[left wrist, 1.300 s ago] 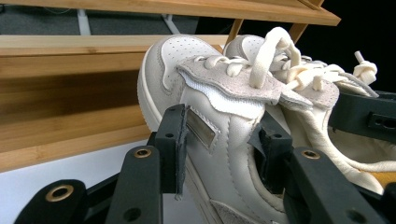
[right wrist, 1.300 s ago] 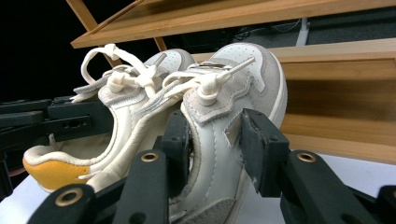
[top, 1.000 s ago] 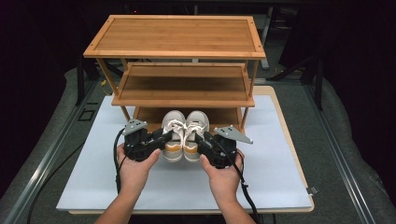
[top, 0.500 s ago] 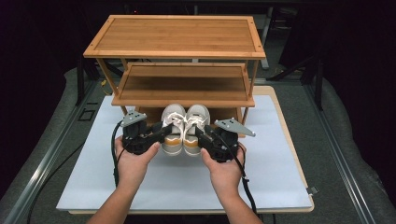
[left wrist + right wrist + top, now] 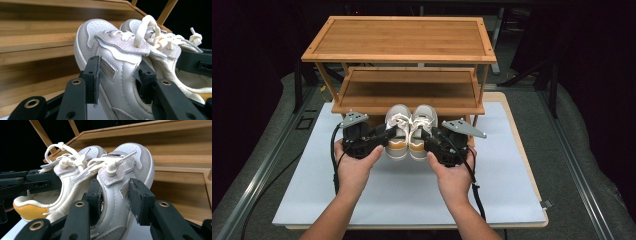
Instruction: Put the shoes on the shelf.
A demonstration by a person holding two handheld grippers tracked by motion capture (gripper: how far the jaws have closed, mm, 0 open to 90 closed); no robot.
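Shoes, a pale pair held side by side: the left shoe [image 5: 397, 131] has its outer wall pinched by the left gripper [image 5: 381, 136], the right shoe [image 5: 422, 131] its outer wall by the right gripper [image 5: 429, 138], so both tongs are clamped on leather, one pad inside each collar and one outside. The pair sits clear of the white mat [image 5: 512, 170], just in front of the rack [image 5: 397, 37], toes pointing under the front edge of its middle shelf [image 5: 412, 90]. The job looks like shelving the pair, and the thing to get right is keeping both hands level and moving together, since each shoe hangs from a single side wall and could twist or sag at the heel. Soft leather gives under the pads, so a steady squeeze matters more than a hard one. Before pushing forward, the toes should be either above the middle shelf's front edge or well below it, whichever shelf is meant. Loose laces [image 5: 150, 30] might snag on that edge, so a slow, straight entry seems wise, with soles kept flat for setting down.
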